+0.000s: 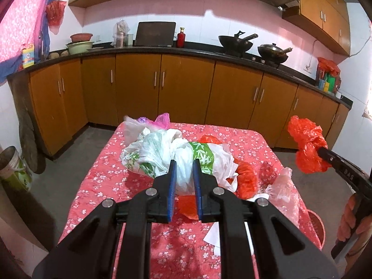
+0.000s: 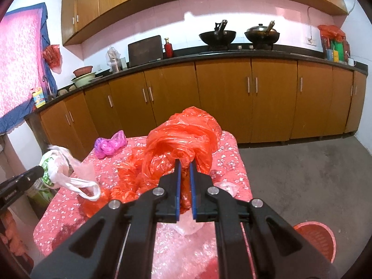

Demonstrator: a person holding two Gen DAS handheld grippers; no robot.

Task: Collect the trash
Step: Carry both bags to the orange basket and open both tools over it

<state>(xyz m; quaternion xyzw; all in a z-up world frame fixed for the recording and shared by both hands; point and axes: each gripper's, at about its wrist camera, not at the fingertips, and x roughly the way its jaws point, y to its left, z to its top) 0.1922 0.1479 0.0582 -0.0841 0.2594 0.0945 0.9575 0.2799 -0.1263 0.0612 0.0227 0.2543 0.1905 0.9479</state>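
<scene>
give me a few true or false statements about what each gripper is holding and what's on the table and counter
1. The left gripper is closed on a white and green plastic bag. True.
2. The right gripper holds a purple bag. False: it is clamped on a red plastic bag; the purple bag lies at the far side of the table.
3. Two woks sit on the stove at the counter. True.
4. The table has a plain blue cover. False: the cover is red with small white flowers.
5. A red basket stands on the floor beside the table. True.
</scene>
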